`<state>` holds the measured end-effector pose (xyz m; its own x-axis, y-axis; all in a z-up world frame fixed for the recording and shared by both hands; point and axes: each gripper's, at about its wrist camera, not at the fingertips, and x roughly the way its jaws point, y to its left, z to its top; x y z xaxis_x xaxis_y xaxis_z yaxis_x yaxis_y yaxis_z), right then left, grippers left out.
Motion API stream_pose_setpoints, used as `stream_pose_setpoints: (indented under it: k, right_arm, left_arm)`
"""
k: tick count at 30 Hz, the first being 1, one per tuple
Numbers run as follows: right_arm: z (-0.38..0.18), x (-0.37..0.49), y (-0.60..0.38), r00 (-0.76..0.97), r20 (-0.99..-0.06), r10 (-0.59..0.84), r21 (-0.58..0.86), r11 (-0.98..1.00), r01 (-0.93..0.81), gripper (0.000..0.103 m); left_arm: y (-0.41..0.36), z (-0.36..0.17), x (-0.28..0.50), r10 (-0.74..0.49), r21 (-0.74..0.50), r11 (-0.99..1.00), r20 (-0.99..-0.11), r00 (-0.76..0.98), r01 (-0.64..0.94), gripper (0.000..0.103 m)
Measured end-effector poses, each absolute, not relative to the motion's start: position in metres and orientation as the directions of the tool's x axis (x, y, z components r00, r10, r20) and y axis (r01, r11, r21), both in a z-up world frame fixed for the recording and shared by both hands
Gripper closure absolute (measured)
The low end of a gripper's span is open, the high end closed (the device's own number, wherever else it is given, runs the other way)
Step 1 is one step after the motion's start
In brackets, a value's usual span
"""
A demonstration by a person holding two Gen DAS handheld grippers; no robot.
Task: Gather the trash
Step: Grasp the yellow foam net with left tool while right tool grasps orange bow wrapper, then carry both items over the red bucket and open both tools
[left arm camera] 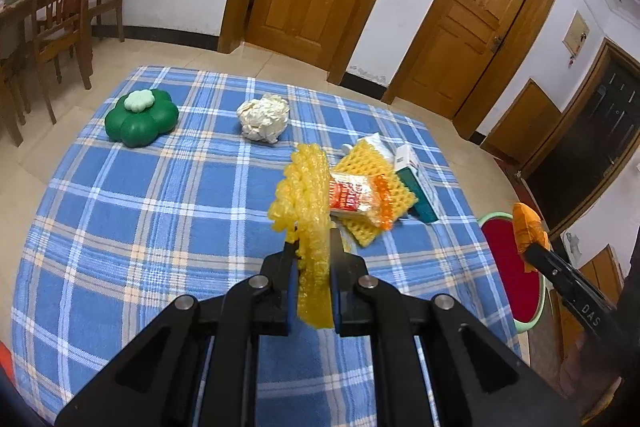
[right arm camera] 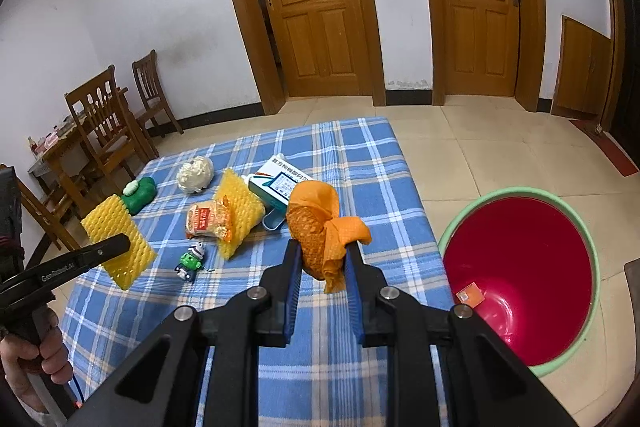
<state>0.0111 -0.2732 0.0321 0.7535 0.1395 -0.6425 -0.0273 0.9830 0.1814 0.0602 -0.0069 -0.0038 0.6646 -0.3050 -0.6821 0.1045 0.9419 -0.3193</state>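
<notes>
now both hold trash above the desk (right arm camera: 360, 155): left gripper (left arm camera: 314, 247) fingers clenched on yellow foam net (left arm camera: 306, 187), right gripper (right arm camera: 322, 255) on orange peel (right arm camera: 320, 223). the floppy peel could slip short of the red bin (right arm camera: 520, 267).

A lived-in home: panelled wooden doors (right arm camera: 316, 7) in white walls, beige floor tiles (right arm camera: 472, 147), slatted wooden dining chairs (left arm camera: 60, 7) at a side table (cluttered), and a blue plaid cloth covering the counter (left arm camera: 140, 207).
</notes>
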Motion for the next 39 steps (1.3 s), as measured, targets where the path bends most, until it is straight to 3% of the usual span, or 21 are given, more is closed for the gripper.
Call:
stream_pose_setpoints:
  k: [17, 39]
  right_arm:
    - [0.043, -0.024, -0.31, 0.786, -0.612, 0.081, 0.224, 0.972, 0.075, 0.08]
    - [0.002, -0.042, -0.413, 0.728, -0.68, -0.087, 0.267, 0.895, 0.357, 0.076]
  left_arm:
    - [-0.039, 0.018, 0.045, -0.364, -0.305, 0.929, -0.651, 0.666, 0.209, 0.091]
    - [-0.161, 0.02, 0.073, -0.483, -0.264, 0.86, -0.696, 0.532, 0.436, 0.091]
